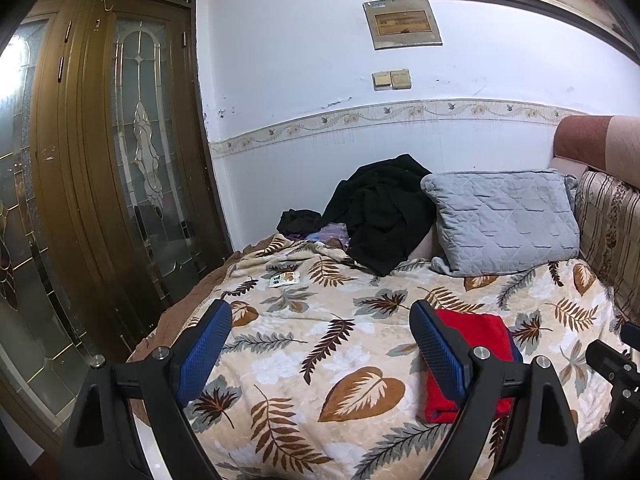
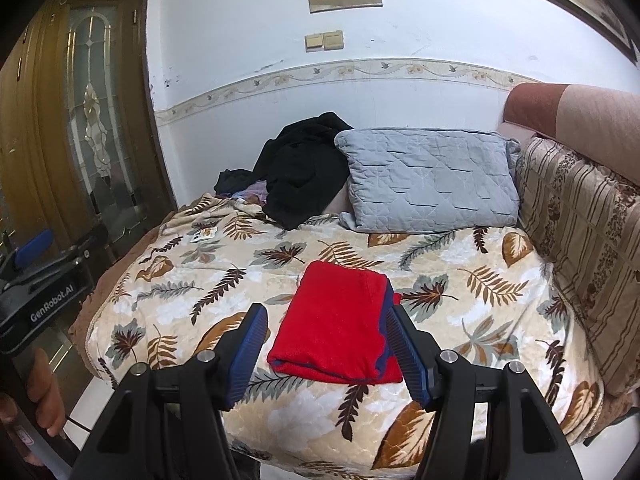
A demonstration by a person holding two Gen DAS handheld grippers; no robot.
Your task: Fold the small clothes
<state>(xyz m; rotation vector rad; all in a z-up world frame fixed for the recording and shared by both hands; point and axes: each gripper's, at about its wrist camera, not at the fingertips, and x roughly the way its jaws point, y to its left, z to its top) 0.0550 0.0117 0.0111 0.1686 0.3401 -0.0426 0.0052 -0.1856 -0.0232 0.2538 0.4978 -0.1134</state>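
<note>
A folded red garment [image 2: 338, 324] with a dark blue edge lies flat on the leaf-print blanket [image 2: 208, 304], near the front of the bed. My right gripper [image 2: 326, 336] is open and empty, held above and just in front of it, its blue pads either side. My left gripper [image 1: 320, 328] is open and empty, held over the blanket to the left of the red garment [image 1: 476, 344], whose left part is hidden behind the right finger. The left gripper also shows at the left edge of the right wrist view [image 2: 36, 264].
A heap of black clothes [image 2: 304, 168] and a grey quilted pillow [image 2: 432, 178] lie at the back of the bed against the white wall. A striped cushion [image 2: 580, 248] lines the right side. A wooden glass-panelled door [image 1: 120, 160] stands left. A small packet [image 1: 285, 279] lies on the blanket.
</note>
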